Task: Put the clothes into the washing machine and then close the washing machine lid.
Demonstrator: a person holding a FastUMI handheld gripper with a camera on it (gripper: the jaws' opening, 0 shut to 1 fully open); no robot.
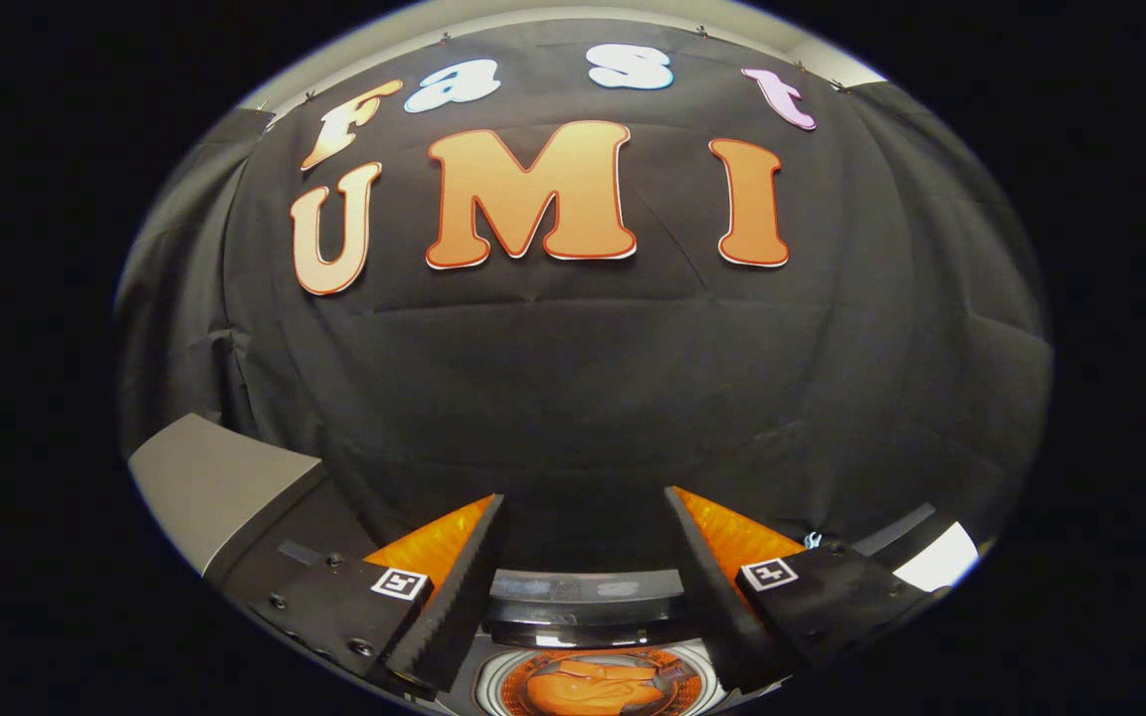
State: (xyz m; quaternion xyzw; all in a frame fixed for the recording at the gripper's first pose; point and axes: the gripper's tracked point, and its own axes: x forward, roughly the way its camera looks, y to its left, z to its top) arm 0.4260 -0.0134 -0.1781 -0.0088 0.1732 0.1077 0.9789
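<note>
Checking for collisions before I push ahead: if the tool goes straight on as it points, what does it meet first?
Probably the black cloth wall. The tool is open and holds nothing; the washing machine lies below its line. Depth is unclear.

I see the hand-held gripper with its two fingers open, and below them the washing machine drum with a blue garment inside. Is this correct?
Not quite: the colour is wrong. In the gripper view the garment inside the washing machine drum is orange, not blue. The rest holds: the hand-held gripper has its two fingers open with nothing between them, and the drum lies below them.
</note>
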